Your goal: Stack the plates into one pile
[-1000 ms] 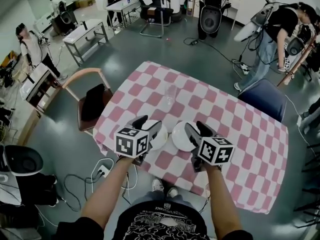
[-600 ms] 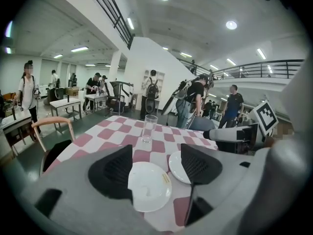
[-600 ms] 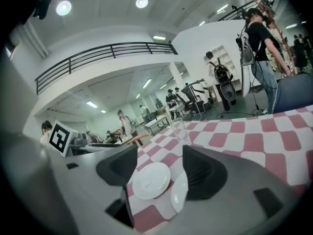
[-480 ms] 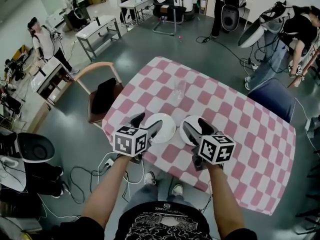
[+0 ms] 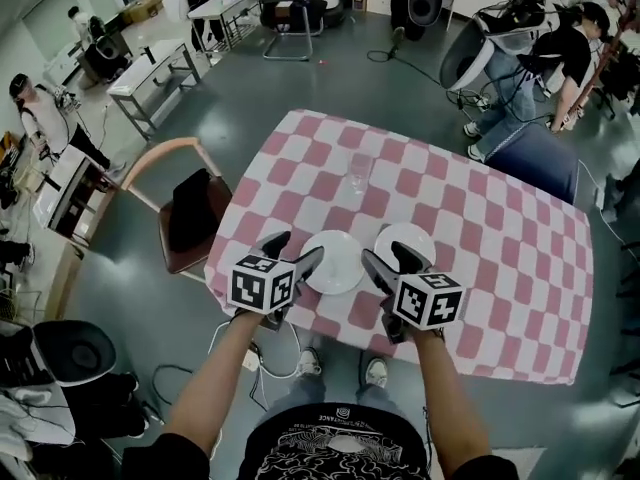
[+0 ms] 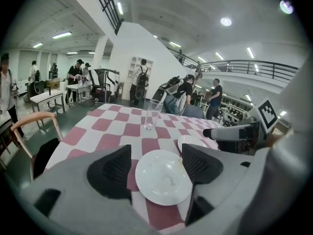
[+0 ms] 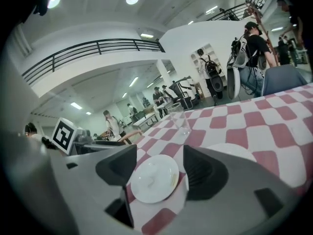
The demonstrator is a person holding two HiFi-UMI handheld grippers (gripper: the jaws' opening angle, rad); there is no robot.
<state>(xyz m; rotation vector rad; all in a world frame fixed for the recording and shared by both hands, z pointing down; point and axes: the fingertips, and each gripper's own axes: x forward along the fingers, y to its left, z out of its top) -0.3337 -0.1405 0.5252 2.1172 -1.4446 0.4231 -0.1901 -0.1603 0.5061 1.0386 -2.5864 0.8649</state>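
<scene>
Two white plates lie side by side near the front edge of the pink-and-white checked table (image 5: 500,268). The left plate (image 5: 337,262) (image 6: 163,176) (image 7: 154,178) lies just beyond the tips of my left gripper (image 5: 294,251) (image 6: 156,151), whose jaws stand wide with nothing gripped. The right plate (image 5: 408,241) (image 6: 191,142) (image 7: 229,152) lies just beyond my right gripper (image 5: 392,260) (image 7: 160,153), which is also open and empty. In the right gripper view the left plate shows between the jaws and the right plate is partly hidden behind the right jaw.
An empty clear glass (image 5: 358,180) (image 6: 150,114) (image 7: 180,117) stands upright farther back on the table. A wooden chair with a dark seat (image 5: 190,213) is at the table's left side, a blue chair (image 5: 535,163) at its far right. People and equipment stand around the room.
Both grippers' jaws have spread wider. Both hands have sunk a little, and the two plates now show more fully beyond the jaw tips. The head view has shifted.
</scene>
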